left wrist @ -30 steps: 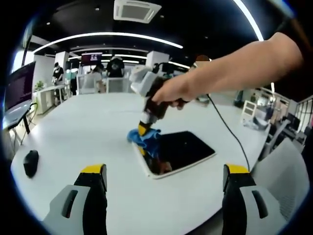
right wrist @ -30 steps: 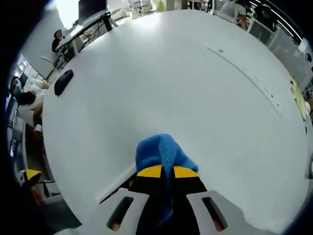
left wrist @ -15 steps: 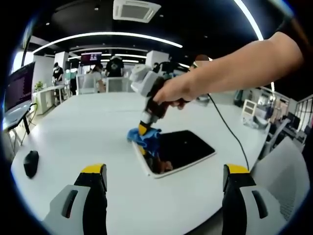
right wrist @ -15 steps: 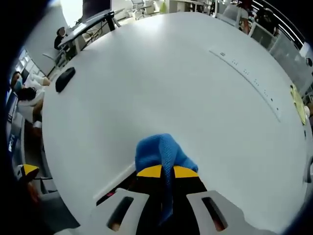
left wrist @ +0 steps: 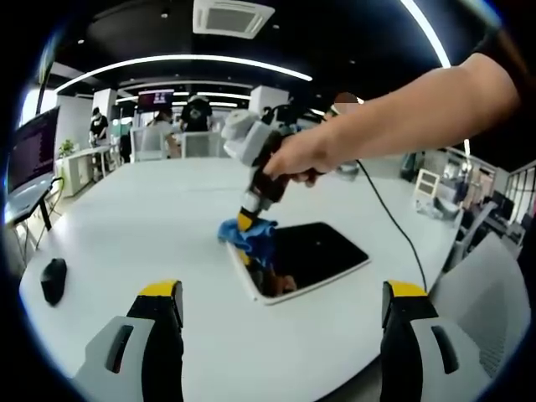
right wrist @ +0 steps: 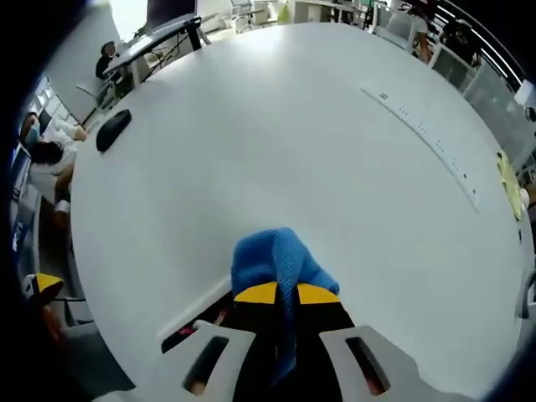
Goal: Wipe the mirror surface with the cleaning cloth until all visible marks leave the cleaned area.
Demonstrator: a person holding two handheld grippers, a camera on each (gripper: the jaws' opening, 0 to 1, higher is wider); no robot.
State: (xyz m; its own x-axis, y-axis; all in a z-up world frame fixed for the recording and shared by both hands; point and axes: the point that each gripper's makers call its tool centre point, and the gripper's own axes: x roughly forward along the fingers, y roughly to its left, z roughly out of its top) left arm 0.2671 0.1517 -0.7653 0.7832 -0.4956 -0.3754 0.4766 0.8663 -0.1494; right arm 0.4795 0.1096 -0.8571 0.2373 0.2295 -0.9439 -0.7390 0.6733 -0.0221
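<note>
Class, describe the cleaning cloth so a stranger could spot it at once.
Start at the big white table, then find the dark mirror lying flat on it. At its far corner, the right gripper pinches a crumpled cleaning cloth, the sole bright blue thing there.

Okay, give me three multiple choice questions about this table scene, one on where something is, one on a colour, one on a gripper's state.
1. Where does the mouse lie?
A. on the mirror
B. on the table, apart from the mirror
C. in a gripper

2. What colour is the cloth?
A. blue
B. red
C. white

3. What is the right gripper doing?
A. open, holding nothing
B. shut on the mouse
C. shut on the cloth

Answers: B, the mouse sits alone near the table edge; A, the cloth on the mirror is blue; C, cloth sticks out between closed jaws.
</note>
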